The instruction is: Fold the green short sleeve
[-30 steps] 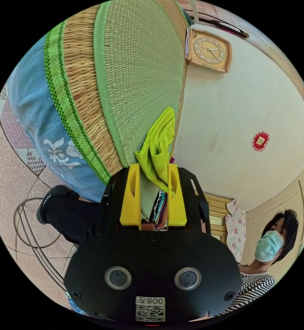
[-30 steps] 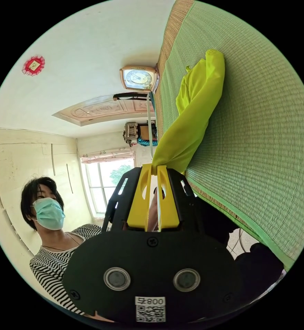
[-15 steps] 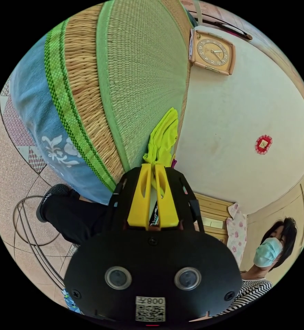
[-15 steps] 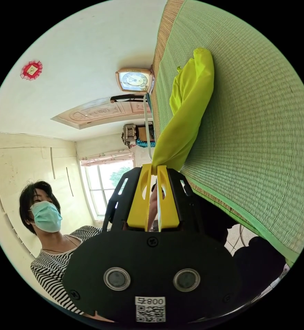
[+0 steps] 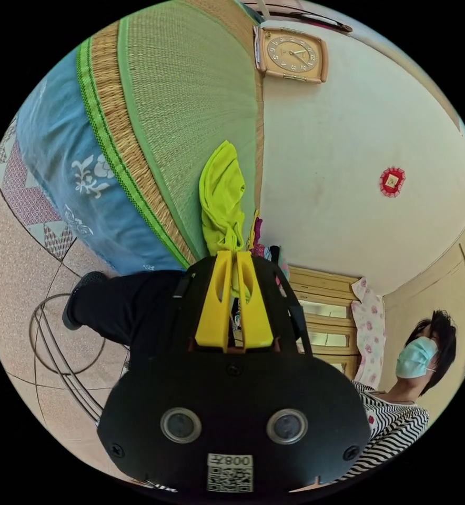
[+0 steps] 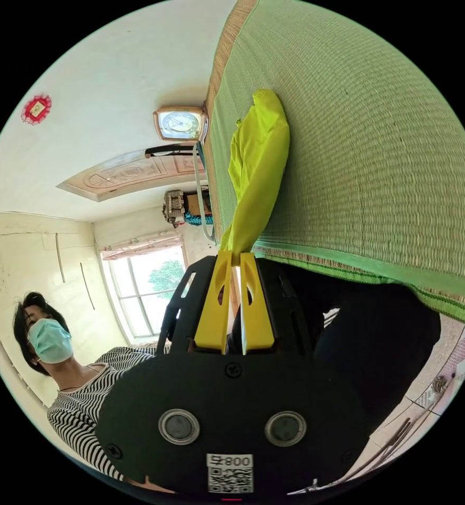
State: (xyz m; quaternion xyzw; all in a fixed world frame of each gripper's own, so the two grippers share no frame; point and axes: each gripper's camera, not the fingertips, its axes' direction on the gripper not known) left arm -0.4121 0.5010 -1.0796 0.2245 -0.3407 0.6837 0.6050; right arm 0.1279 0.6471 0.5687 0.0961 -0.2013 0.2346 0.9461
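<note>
The green short sleeve [image 5: 221,200] is a bright yellow-green garment, bunched and stretched over a green woven mat [image 5: 190,105]. In the left gripper view my left gripper [image 5: 234,253] is shut on one end of it, the cloth pinched between the yellow jaws. In the right gripper view the same garment [image 6: 256,163] runs as a long fold from the mat [image 6: 359,137] down to my right gripper [image 6: 234,254], which is shut on its other end. The far part of the garment rests on the mat.
The mat covers a bed with a straw border [image 5: 118,142] and a blue flowered sheet [image 5: 64,158]. A person in a striped top [image 5: 395,421] and dark trousers [image 5: 122,310] stands by the bed edge. A clock [image 5: 291,53] hangs on the wall, a window [image 6: 143,294] behind.
My left gripper has gone from open around the cloth to shut on it. Both views have swung, and the garment now hangs narrower and more taut from the right gripper.
</note>
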